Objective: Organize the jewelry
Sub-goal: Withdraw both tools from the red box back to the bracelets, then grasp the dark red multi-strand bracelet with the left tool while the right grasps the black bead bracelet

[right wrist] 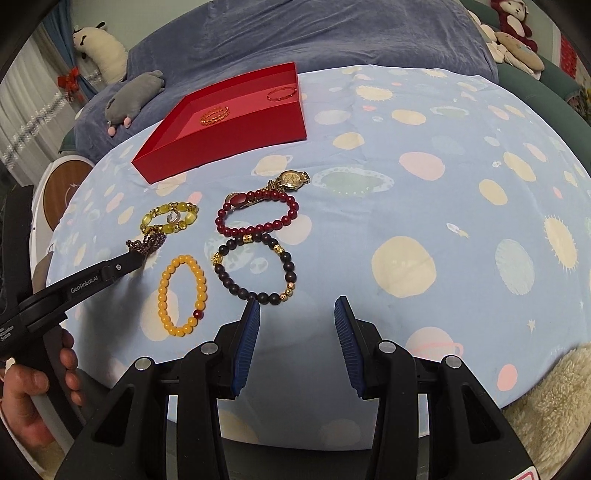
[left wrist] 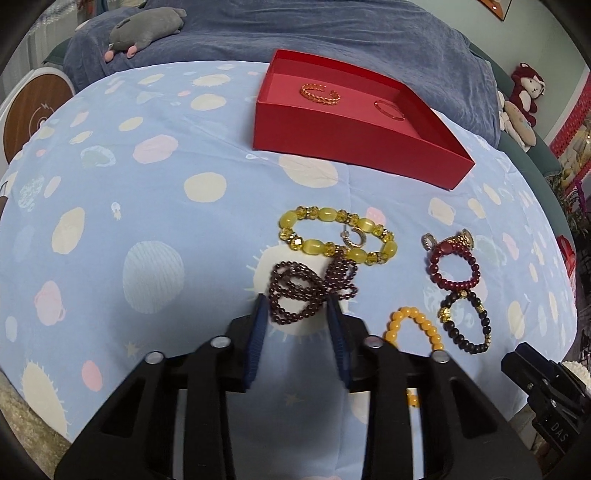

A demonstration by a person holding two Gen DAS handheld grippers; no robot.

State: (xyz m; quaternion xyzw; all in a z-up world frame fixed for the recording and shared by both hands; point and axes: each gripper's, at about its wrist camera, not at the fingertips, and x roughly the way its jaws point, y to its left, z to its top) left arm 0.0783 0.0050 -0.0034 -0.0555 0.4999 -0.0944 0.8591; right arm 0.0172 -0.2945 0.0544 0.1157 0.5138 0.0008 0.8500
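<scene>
My left gripper [left wrist: 297,301] is shut on a dark purple bead string [left wrist: 295,288] that lies on the blue patterned cloth, its pads touching the beads on both sides. Just beyond lies a yellow bead bracelet [left wrist: 327,213] with a small hoop earring [left wrist: 354,238] inside it. My right gripper [right wrist: 297,306] hangs open over bare cloth, nothing between its fingers, just right of a black bead bracelet [right wrist: 236,286]. A dark red bracelet [right wrist: 258,227], an orange bracelet [right wrist: 162,291] and a gold watch [right wrist: 293,179] lie nearby. The red box [left wrist: 351,136] holds a gold bangle [left wrist: 319,94] and a thin ring [left wrist: 388,110].
A grey-blue blanket [left wrist: 332,33] with a grey plush toy [left wrist: 147,31] lies behind the box. Plush toys [left wrist: 524,96] sit at the far right. A round wooden-topped object [left wrist: 37,114] stands to the left. A hand [right wrist: 29,398] holds the left gripper's handle.
</scene>
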